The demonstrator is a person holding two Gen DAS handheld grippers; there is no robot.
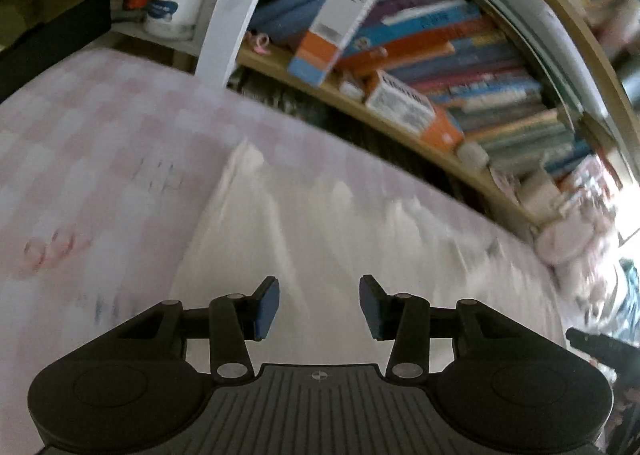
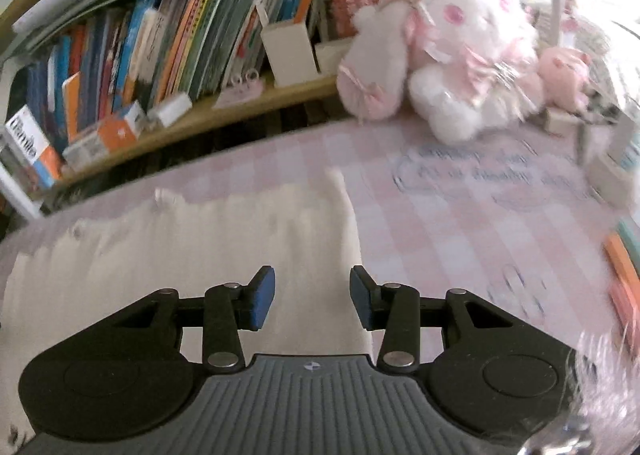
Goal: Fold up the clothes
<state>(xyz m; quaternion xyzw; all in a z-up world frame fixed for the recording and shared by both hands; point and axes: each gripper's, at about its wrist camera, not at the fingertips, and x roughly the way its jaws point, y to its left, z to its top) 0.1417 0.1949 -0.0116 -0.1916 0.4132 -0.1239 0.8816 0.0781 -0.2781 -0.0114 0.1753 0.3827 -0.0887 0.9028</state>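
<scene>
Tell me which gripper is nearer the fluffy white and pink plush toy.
Right. The right gripper sees the plush toy ahead to its right; the left gripper sees only the toy's blurred edge at far right.

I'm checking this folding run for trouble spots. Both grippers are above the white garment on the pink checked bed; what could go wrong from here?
1. Both the left gripper and right gripper are open with nothing between the pads, so a grab at the white garment could miss or catch the pink checked sheet too.
2. The plush toys sit close by on the bed; a wide fold might knock them.
</scene>
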